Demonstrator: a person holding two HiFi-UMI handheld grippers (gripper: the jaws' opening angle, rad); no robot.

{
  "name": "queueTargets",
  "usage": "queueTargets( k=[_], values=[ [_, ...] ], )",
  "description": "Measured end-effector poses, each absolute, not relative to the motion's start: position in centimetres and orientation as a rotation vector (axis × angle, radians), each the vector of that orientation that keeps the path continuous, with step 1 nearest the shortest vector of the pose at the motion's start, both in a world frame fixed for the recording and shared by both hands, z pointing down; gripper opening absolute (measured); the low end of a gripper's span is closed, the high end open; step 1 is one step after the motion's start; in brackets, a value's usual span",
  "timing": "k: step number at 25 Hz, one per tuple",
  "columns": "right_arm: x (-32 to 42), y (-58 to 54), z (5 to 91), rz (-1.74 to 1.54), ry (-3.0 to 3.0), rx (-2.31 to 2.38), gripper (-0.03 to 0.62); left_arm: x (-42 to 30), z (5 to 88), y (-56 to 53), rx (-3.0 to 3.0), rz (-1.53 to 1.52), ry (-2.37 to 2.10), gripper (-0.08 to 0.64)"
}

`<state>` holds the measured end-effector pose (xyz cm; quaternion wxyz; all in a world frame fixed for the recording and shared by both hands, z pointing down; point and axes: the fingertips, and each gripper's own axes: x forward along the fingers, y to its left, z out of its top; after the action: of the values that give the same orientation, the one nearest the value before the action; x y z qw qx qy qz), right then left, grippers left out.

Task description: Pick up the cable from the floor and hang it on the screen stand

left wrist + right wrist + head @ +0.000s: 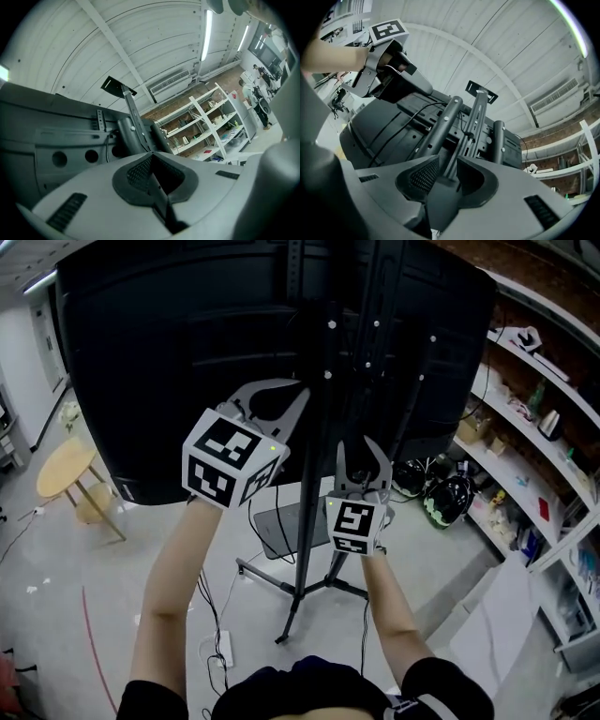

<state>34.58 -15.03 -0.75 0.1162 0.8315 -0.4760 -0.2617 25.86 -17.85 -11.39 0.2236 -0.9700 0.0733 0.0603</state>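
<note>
Where one screen stand (pixel 305 521) rises: left gripper (pixel 300 396) closed, right gripper (pixel 357 450) parted.

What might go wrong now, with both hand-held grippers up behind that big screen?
The right hand-held gripper, jaws open, is raised near the stand's pole; a bump might rock the screen on its thin legs. A power strip lies on the floor near those legs, so feet might catch on it.
</note>
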Motion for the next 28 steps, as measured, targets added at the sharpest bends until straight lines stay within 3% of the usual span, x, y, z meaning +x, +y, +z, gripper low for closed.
queueTargets(
  k=[6, 10, 17, 23, 28],
  values=[
    [31.5, -12.1, 7.7, -0.501, -1.546, 2.399, 0.119, 23.9, -1.5, -16.5, -2.738, 0.12, 0.28, 0.0],
    [29.3, -9.4, 14.0, -0.203, -1.685, 2.413, 0.044, 22.1, 6.3, -15.2, -2.816, 0.047, 0.321, 0.0],
    [23.7, -5.9, 21.1, 0.283, -1.968, 2.444, 0.023, 18.7, 17.7, -12.6, -3.049, -0.086, 0.451, 0.0],
    [20.4, -6.1, 23.3, 0.395, -2.053, 2.362, 0.023, 16.3, 23.6, -11.6, -3.115, -0.289, 0.531, 0.0],
    [20.7, -6.5, 20.8, 0.277, -2.093, 2.346, 0.023, 16.2, 22.8, -10.9, -3.136, -0.209, 0.542, 0.0]
  ],
)
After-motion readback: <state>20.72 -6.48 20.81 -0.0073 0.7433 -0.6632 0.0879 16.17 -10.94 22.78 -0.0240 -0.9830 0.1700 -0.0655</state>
